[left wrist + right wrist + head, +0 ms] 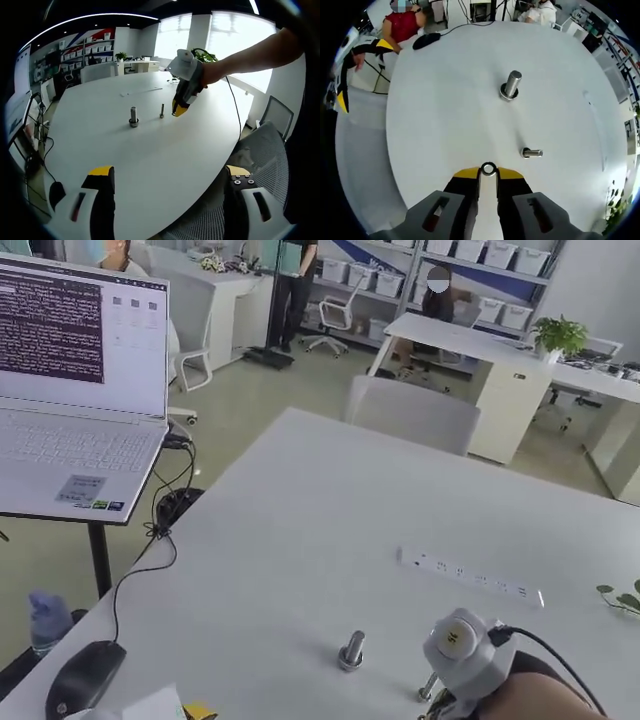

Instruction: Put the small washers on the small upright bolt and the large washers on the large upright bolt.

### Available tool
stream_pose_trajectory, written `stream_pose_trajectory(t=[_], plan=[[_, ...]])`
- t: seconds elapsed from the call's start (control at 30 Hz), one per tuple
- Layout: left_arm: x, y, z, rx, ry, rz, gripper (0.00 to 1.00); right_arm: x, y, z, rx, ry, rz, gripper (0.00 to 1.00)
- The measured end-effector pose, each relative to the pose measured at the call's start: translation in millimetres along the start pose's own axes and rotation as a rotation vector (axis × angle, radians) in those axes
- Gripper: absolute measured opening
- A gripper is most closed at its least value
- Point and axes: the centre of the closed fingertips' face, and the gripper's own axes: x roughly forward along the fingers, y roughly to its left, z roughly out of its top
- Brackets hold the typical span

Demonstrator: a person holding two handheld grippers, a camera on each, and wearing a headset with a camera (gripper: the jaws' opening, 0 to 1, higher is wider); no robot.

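The large upright bolt [351, 650] [133, 116] [510, 85] stands on the white table [300, 540], wider at its base. To its right is the thin small upright bolt [428, 687] [162, 110] [532, 153]. My right gripper [440, 703] [181, 107] [489, 172] hovers just right of the small bolt and above it. Its jaws are shut on a small metal washer [489, 169] at the tips. My left gripper [170, 182] [342, 75] is open and empty, held off the table's near edge, far from both bolts.
A white power strip [470, 575] lies beyond the bolts. A laptop [80, 390] on a stand and a black mouse [85, 675] with its cable sit at the left. Grey chairs [415, 410] [270, 145] stand around the table. A plant [625, 598] is at the right edge.
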Motion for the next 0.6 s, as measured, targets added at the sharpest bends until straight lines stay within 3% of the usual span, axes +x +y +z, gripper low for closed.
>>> stream_pose_trajectory(t=[0.3, 0.6], plan=[[-0.1, -1.2, -6.6, -0.008, 0.006, 0.005, 0.93, -8.2, -8.0, -10.7, 0.018, 0.004, -0.012, 0.13], [0.3, 1.3, -6.0, 0.002, 0.011, 0.013, 0.98, -13.2, -32.6, -8.0, 0.058, -0.014, -0.034, 0.13]])
